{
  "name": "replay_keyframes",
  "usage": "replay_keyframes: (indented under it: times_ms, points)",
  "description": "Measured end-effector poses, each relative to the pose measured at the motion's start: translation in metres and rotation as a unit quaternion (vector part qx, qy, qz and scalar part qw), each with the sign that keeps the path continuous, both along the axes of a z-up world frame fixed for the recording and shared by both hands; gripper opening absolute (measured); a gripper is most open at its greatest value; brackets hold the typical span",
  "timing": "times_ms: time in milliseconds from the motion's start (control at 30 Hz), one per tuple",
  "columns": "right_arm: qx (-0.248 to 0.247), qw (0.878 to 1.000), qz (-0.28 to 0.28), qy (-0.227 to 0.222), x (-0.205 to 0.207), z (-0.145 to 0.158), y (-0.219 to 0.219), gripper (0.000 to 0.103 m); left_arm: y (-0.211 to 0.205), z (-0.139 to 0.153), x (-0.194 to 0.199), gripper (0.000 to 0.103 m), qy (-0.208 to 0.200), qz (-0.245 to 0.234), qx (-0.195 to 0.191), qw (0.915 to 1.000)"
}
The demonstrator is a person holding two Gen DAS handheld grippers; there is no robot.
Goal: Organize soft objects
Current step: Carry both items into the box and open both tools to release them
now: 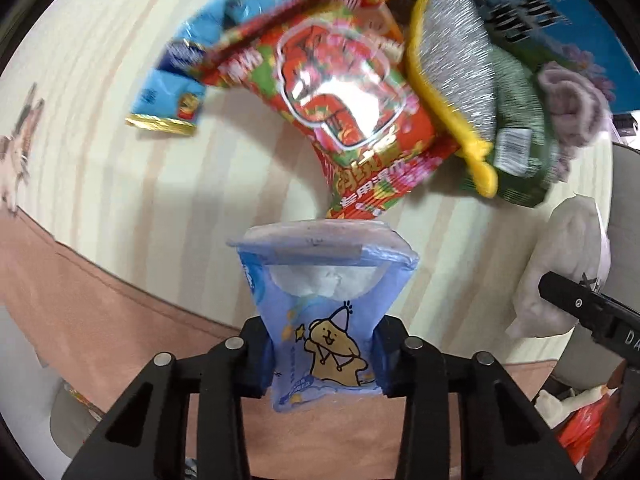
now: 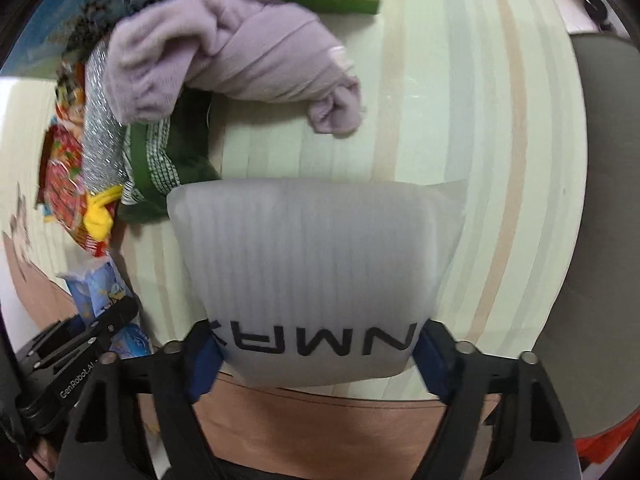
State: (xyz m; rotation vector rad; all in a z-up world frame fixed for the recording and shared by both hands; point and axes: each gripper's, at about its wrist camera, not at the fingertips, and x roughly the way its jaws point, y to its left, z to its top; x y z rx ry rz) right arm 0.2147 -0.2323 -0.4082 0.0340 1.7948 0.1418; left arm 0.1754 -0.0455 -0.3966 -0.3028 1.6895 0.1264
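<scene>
**Smeared packets, cropped corners**

The red snack bag point(image 1: 348, 92) and blue packet point(image 1: 188, 68) at twelve o'clock are motion-smeared, their print unreadable. At nine o'clock a small furry shape point(image 1: 18, 152) is cut by the edge, perhaps a toy. The white sock's point(image 2: 312, 276) lettering runs behind the blue pads point(image 2: 206, 356).

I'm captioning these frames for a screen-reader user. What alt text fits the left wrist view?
The left hand-held gripper pinches a small blue tissue pack with a cartoon bear above a pale striped table. Beyond lies a heap: a red snack bag, a blue packet, a silver-and-yellow pad and a lilac cloth.
</scene>
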Motion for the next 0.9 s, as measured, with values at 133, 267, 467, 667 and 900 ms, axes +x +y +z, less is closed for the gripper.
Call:
replay_keyframes:
  times_ms: [133, 267, 467, 667, 900]
  points:
    - [0.038, 0.999, -0.021, -0.003, -0.010, 0.013, -0.012, 0.073, -0.004, 0.052, 0.005, 0.035, -0.037, -0.015, -0.007, 0.9992]
    - [0.081, 0.996, -0.016, -0.030, -0.017, 0.061, -0.025, 0.073, -0.008, 0.123, 0.030, 0.035, -0.094, -0.032, -0.022, 0.9948]
    - [0.115, 0.988, -0.006, -0.100, 0.012, 0.170, -0.033, 0.073, -0.017, 0.206, 0.102, 0.035, -0.149, -0.102, -0.044, 0.9825]
    - [0.094, 0.984, -0.016, -0.150, 0.089, 0.232, -0.030, 0.073, -0.017, 0.218, 0.213, 0.035, -0.163, -0.149, -0.037, 0.9746]
    - [0.065, 0.990, -0.038, -0.119, 0.199, 0.179, -0.006, 0.073, -0.011, 0.142, 0.322, 0.035, -0.109, -0.168, -0.066, 0.9776]
